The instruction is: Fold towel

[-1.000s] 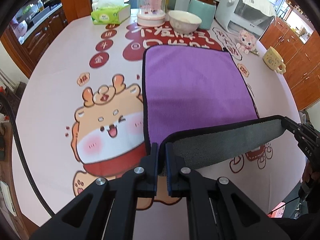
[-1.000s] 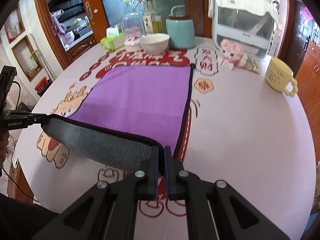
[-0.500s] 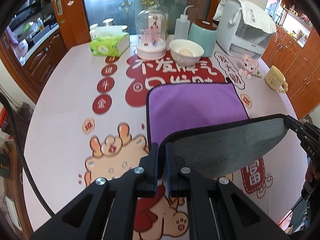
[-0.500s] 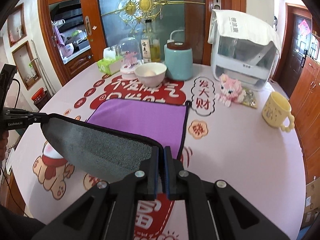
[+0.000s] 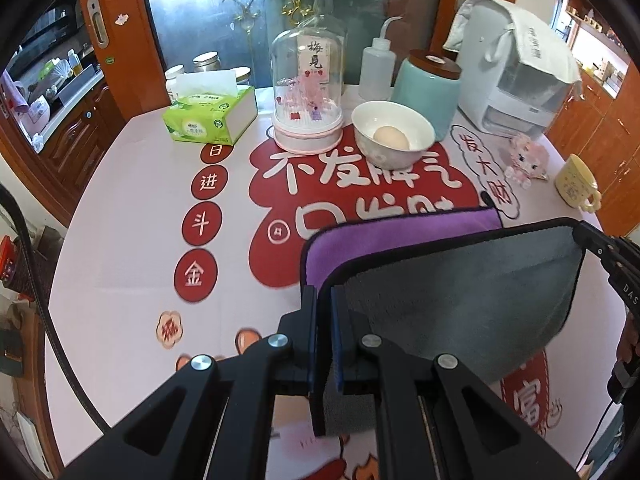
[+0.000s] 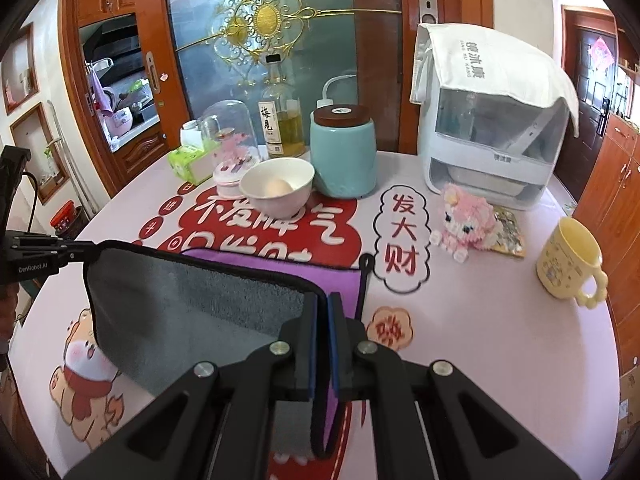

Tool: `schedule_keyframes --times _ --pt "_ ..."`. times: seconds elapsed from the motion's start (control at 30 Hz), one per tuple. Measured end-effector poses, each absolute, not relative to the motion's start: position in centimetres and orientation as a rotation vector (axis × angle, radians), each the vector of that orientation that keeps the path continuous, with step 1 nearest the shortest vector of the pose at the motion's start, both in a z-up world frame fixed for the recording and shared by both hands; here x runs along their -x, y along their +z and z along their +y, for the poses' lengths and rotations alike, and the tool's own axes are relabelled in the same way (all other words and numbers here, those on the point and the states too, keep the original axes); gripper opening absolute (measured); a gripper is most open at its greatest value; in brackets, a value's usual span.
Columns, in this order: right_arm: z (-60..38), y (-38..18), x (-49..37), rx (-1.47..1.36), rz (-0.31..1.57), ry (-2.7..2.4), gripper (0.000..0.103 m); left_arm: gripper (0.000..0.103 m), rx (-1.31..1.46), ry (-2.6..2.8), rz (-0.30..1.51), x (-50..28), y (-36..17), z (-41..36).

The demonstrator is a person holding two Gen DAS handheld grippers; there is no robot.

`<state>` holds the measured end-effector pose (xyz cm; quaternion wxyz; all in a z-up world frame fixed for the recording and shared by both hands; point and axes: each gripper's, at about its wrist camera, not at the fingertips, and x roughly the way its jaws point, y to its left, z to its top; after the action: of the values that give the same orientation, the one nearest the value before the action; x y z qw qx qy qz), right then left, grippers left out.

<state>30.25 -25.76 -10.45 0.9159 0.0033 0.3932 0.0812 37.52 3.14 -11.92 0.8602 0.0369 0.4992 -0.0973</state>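
The towel [image 5: 452, 288] is purple on top and grey underneath, with a black hem. Its near edge is lifted off the table, so the grey side [image 6: 192, 304] faces the cameras. Its far part [image 5: 400, 232] still lies flat on the table. My left gripper [image 5: 325, 292] is shut on the near left corner. My right gripper [image 6: 322, 300] is shut on the near right corner. The lifted edge hangs taut between them. Each gripper shows at the edge of the other's view, the right one [image 5: 600, 248] and the left one [image 6: 52, 250].
Beyond the towel stand a white bowl with an egg [image 5: 394, 134], a glass dome [image 5: 307, 92], a teal jar [image 5: 428, 90], a tissue box [image 5: 210, 114], a squeeze bottle [image 5: 376, 62] and a white appliance [image 5: 516, 76]. A pink toy [image 6: 466, 222] and a yellow mug [image 6: 570, 262] sit right.
Both grippers have carried the near edge of the towel up and toward the far side. More grey underside shows and less purple top remains visible.
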Motion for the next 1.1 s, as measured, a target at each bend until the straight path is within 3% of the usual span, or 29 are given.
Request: schedule_keyframes --times 0.83,1.1 --pt "-27.2 -19.4 -38.9 -0.011 0.913 0.154 0.005 0.006 -0.087 -0.163 1.145 -46.7 -19.7 1.8" --pt "-27.1 -20.4 -39.4 -0.012 0.961 0.115 0.012 0.013 -0.062 -0.107 1.154 -46.6 -19.9 2.2"
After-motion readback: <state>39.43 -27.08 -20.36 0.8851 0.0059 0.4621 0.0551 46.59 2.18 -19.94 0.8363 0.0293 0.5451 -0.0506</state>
